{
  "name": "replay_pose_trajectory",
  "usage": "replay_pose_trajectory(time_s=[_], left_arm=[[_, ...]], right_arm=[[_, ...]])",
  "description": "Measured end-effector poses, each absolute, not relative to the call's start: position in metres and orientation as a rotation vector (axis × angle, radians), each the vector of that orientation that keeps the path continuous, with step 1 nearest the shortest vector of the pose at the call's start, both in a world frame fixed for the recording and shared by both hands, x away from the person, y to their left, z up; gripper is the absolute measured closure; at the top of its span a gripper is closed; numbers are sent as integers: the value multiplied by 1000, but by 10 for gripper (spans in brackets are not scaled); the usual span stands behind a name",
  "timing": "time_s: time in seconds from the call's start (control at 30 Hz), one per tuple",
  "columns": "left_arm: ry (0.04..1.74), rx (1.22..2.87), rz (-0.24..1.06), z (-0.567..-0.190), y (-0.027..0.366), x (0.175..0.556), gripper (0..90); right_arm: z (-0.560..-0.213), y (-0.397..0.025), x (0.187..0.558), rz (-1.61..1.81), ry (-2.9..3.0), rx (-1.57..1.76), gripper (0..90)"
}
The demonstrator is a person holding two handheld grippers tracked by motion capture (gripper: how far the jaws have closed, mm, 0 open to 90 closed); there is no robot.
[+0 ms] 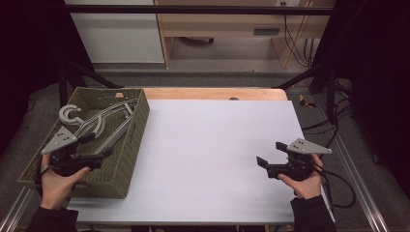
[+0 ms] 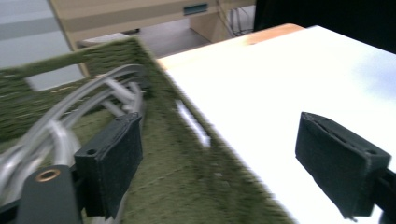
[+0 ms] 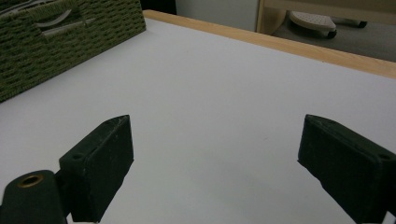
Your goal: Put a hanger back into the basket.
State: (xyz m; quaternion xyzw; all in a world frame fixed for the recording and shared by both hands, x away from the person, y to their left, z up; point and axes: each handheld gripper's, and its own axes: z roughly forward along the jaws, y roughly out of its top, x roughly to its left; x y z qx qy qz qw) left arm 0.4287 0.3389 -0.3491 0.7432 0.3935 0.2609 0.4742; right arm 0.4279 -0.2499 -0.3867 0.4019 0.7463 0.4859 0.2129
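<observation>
An olive woven basket [image 1: 133,140] stands on the left side of the white table [image 1: 217,145]. Several grey clothes hangers [image 1: 104,123] lie inside it, one hook curling at the far left. My left gripper [image 1: 96,146] hovers open over the basket's near end. In the left gripper view, the left gripper [image 2: 233,158] straddles the basket's right wall [image 2: 196,154], with one jaw beside the hangers [image 2: 60,116] and the other over the table. My right gripper [image 1: 270,153] is held open and empty low over the table's right side; the right gripper [image 3: 219,168] faces the basket [image 3: 56,46].
A wooden strip [image 1: 212,93] borders the table's far edge. Beyond it stand a white cabinet [image 1: 116,34] and a wooden desk [image 1: 227,24]. Cables [image 1: 338,188] trail at the right. Dark frame bars [image 1: 309,72] rise at both far corners.
</observation>
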Motion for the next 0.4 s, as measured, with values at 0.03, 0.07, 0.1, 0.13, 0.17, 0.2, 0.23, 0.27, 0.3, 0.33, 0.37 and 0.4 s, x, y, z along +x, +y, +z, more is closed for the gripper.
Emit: replay_pose_trajectory(time_s=[0.03, 0.07, 0.1, 0.13, 0.17, 0.2, 0.23, 0.27, 0.3, 0.33, 0.37, 0.4], left_arm=[[952, 1817, 628, -351, 334, 427, 136], [941, 1812, 618, -353, 329, 425, 131], [925, 1825, 613, -354, 324, 424, 129], [917, 1841, 607, -355, 319, 424, 125], [908, 1844, 612, -355, 315, 423, 125], [898, 1838, 610, -356, 311, 423, 126], [893, 1839, 599, -358, 307, 422, 126], [883, 1850, 601, -359, 303, 422, 125], [872, 1858, 603, -360, 299, 422, 125], [867, 1863, 600, -361, 296, 422, 125], [864, 1866, 591, -363, 293, 423, 125], [862, 1873, 584, -363, 291, 422, 124]], right_arm=[[-387, -250, 428, 1349, 2072, 1116, 104], [-387, -251, 427, 1359, 2067, 1110, 104], [-387, -251, 427, 1364, 2063, 1108, 104], [-387, -251, 427, 1364, 2063, 1108, 104], [-388, -251, 427, 1374, 2053, 1115, 104], [-389, -253, 426, 1378, 2051, 1114, 104], [-389, -253, 426, 1378, 2051, 1114, 104], [-390, -254, 425, 1387, 2047, 1114, 104], [-390, -254, 425, 1387, 2047, 1114, 104], [-391, -255, 425, 1388, 2051, 1109, 104], [-392, -255, 425, 1390, 2044, 1111, 104], [-392, -256, 424, 1397, 2044, 1107, 104]])
